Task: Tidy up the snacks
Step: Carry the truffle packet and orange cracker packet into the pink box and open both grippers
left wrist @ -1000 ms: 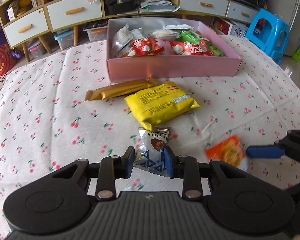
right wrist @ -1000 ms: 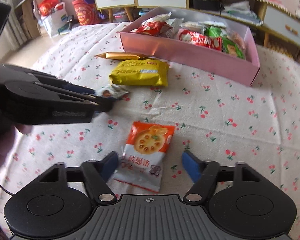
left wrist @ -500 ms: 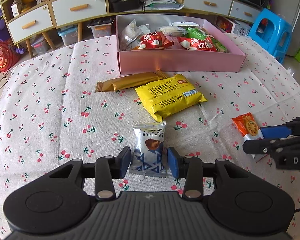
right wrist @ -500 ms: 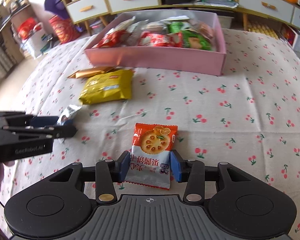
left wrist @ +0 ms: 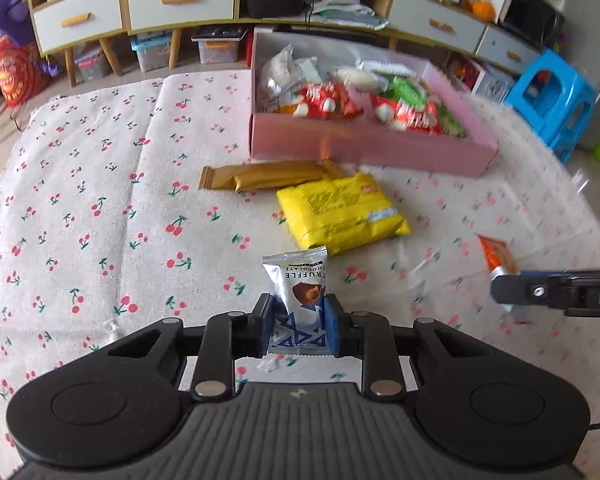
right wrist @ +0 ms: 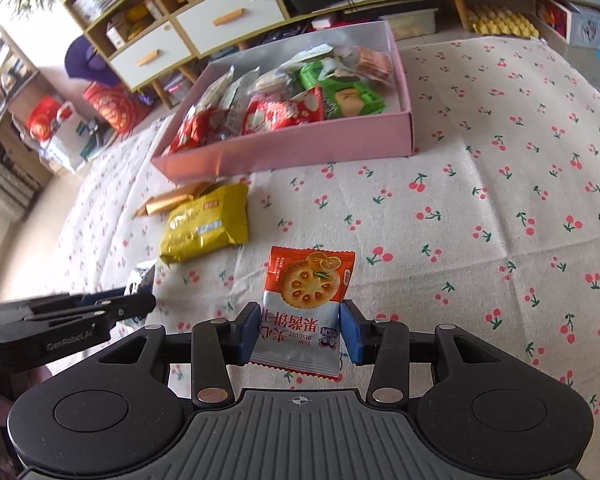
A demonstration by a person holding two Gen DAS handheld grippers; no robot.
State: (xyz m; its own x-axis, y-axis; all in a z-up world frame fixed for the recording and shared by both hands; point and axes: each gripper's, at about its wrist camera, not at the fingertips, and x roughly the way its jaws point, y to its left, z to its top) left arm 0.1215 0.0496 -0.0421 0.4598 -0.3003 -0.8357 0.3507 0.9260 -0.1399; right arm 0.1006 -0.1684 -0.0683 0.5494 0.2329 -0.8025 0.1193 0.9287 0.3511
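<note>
open cloth on the near left of the white cherry-print tablecloth (left wrist: 100, 208), bare of packets; more bare cloth right of the pink box in the right wrist view. far edge of the cloth drops toward floor clutter and a long wooden sideboard with white drawers (left wrist: 172, 0); bright blue plastic stool (left wrist: 552, 100) off the far right corner.

left gripper (left wrist: 299, 330) clenched on a small silver chocolate truffle packet (left wrist: 300, 292), blue pads pressing its lower half, top end sticking out forward. seen again at left in the right wrist view (right wrist: 140, 304), silver wrapper at its tip.

right gripper (right wrist: 300, 332) grasping an orange-and-white jam biscuit packet (right wrist: 306, 300) by its white lower part, both blue fingers against the wrapper edges, orange end forward. in the left wrist view that gripper enters from the right edge (left wrist: 500, 288), orange packet corner (left wrist: 498, 254) just past its tip.

lying loose on the cloth: puffy yellow plastic snack bag (left wrist: 342, 210), with a long gold foil bar wrapper (left wrist: 260, 174) touching its far side, both just in front of the box.

shallow rectangular pink cardboard box (right wrist: 300, 152) at the far side of the cloth, open-topped, filled with mixed packets: red-and-white wrappers (right wrist: 284, 112), green packets (right wrist: 348, 96), clear and white sachets toward the back.
</note>
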